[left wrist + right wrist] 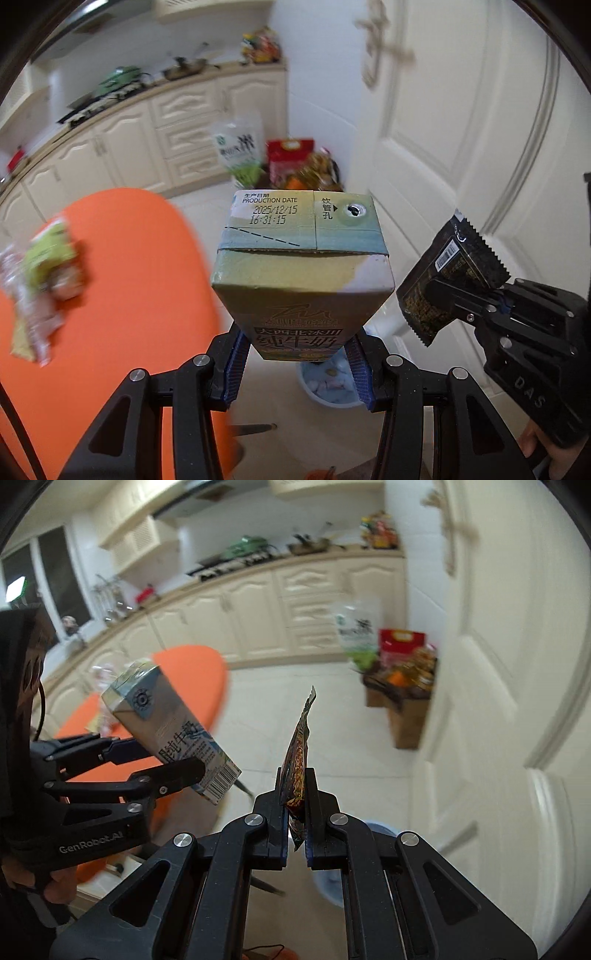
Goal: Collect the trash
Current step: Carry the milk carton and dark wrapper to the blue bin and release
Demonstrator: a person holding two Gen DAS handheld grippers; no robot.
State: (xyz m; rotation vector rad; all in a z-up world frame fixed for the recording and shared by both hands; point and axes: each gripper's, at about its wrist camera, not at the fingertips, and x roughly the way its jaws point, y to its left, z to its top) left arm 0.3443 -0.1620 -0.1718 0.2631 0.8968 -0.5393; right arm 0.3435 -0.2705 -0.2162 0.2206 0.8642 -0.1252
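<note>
A milk carton [301,273] and a dark snack wrapper [448,280] are held in the air above pale floor tiles, beside an orange table [140,295] and a white door [461,129]. The left gripper [299,363] is clamped on the carton; the right gripper [297,805] pinches the wrapper.

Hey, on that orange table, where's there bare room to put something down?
The orange table is bare across its middle and near edge, between the crumpled wrappers at its left and the milk carton held off its right edge. The wrapper side is crowded. The white floor before the cabinets is open too.
</note>
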